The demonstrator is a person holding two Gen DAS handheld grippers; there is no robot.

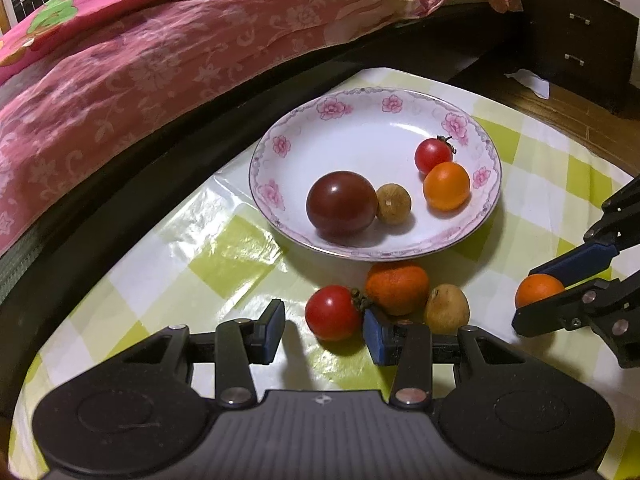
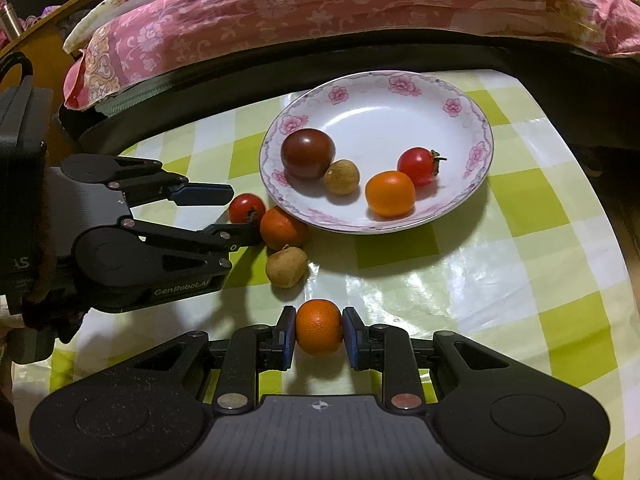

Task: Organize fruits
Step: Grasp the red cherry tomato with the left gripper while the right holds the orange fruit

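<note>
Four fruits lie in the plate (image 2: 478,136) at the far side of the worktop (image 2: 500,264): a dark tomato (image 2: 307,153) at the left touching a brown longan (image 2: 341,177), an orange kumquat (image 2: 390,193) nearer, and a red tomato (image 2: 418,166) just right of it. Three more sit on the checked cloth just left of the plate's near rim: a red cherry tomato (image 1: 333,312), a tangerine (image 1: 397,288) touching it, and a second longan (image 1: 446,309) nearest. The right hand-held gripper (image 2: 319,334) is clamped on a small orange (image 2: 319,332), its blue pads pressing both sides, low over the near worktop. The left hand-held gripper (image 1: 324,330) has its jaws apart around the cherry tomato, the right pad at its stem; whether it touches I cannot tell. A pink quilt (image 1: 140,52) covers the bed beyond.
</note>
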